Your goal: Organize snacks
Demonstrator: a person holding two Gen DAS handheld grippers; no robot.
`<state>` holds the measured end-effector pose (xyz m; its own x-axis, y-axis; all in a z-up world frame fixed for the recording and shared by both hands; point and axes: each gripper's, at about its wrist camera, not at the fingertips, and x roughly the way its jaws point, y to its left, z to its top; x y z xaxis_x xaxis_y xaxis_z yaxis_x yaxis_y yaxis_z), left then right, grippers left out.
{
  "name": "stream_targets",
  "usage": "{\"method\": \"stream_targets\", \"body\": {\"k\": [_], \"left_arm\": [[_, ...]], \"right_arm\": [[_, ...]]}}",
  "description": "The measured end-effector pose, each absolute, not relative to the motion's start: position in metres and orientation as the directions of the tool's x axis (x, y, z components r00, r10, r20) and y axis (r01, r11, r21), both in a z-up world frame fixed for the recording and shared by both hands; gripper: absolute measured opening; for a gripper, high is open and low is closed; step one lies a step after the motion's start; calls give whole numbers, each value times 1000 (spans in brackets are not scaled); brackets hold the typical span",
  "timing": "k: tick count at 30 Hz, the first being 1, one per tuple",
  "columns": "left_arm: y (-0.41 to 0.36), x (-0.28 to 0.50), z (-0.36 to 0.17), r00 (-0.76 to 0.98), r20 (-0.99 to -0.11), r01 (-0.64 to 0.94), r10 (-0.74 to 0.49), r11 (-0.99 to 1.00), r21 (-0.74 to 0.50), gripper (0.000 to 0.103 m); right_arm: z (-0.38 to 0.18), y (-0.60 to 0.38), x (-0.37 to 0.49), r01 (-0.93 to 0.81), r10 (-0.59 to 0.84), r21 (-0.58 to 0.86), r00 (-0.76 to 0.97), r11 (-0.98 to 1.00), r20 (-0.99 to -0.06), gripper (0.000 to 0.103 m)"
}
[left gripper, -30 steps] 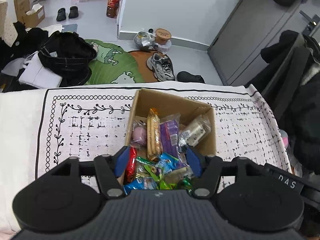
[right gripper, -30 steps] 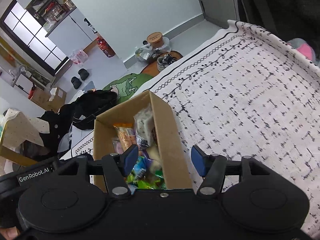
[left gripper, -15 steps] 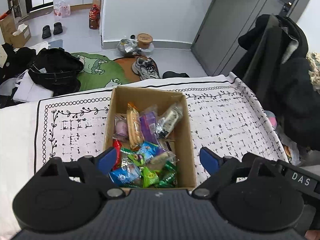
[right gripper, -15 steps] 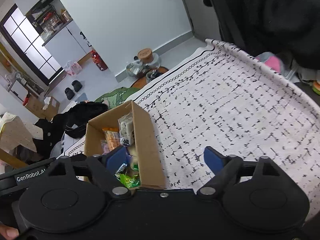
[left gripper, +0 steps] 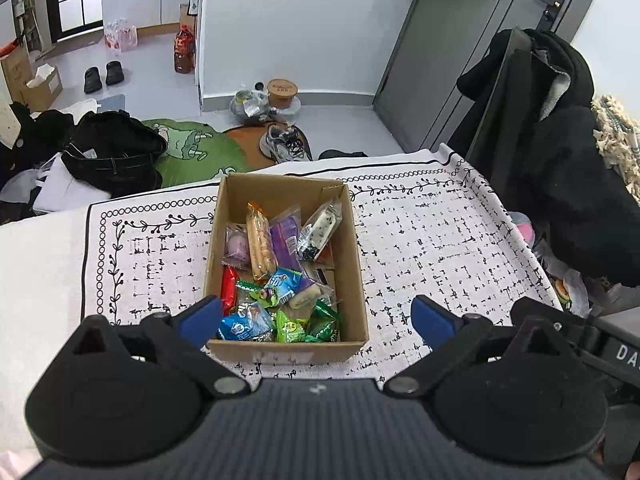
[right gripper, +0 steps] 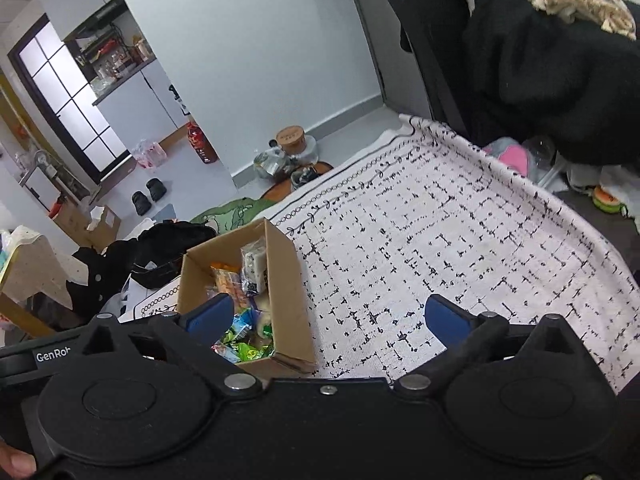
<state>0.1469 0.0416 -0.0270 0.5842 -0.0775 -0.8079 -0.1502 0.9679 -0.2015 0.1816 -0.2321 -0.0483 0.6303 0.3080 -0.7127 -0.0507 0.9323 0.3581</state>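
Surface: tabletop (left gripper: pixel 440 248) under a white cloth (right gripper: pixel 460 240) printed with black dashes and a vine-and-ring border. Beyond its far edge lies grey floor with a green cartoon mat (left gripper: pixel 188 152), a grey sneaker (left gripper: pixel 284 146), a heap of black clothing (left gripper: pixel 112 152) and 2 black slippers (left gripper: pixel 103 76) near a dark-framed glass door. A grey door (left gripper: pixel 472 52) stands at the right; black coats (left gripper: pixel 560 152) hang off the tabletop's right edge.

Container: 1 open cardboard box (left gripper: pixel 356 264) sits near the middle of the tabletop, long axis running toward the far edge. Inside, toward the far end: a long orange biscuit pack (left gripper: pixel 260 240), a purple wrapper (left gripper: pixel 286 240), a pale pink round sweet in clear wrap (left gripper: pixel 238 246) and a clear pack with a white, dark-speckled bar (left gripper: pixel 320 232) leaning on the right wall. Near end: a red wrapper (left gripper: pixel 228 288), blue packets (left gripper: pixel 244 326) and green packets (left gripper: pixel 304 326), piled loosely.

Left gripper (left gripper: pixel 316 316): jaws wide apart, straddling the near end of the box from above, holding nothing. Right gripper (right gripper: pixel 328 318): jaws wide apart, empty, above the box's near right corner and the bare cloth beside it.

Hard to read: print on the wrappers is too small. In the right wrist view the box's near-left part is hidden behind the left blue pad. A fingertip (right gripper: pixel 16 462) shows at the bottom-left corner, cut off.
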Motion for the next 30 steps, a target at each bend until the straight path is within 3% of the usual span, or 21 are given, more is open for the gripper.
{"method": "stream_targets", "body": {"k": [30], "left_arm": [[22,44,15,689,-723,-6,-49,997,-73,103]], "right_arm": [[-11,-248,85,-118,305,323,722,939,-621,103]]}}
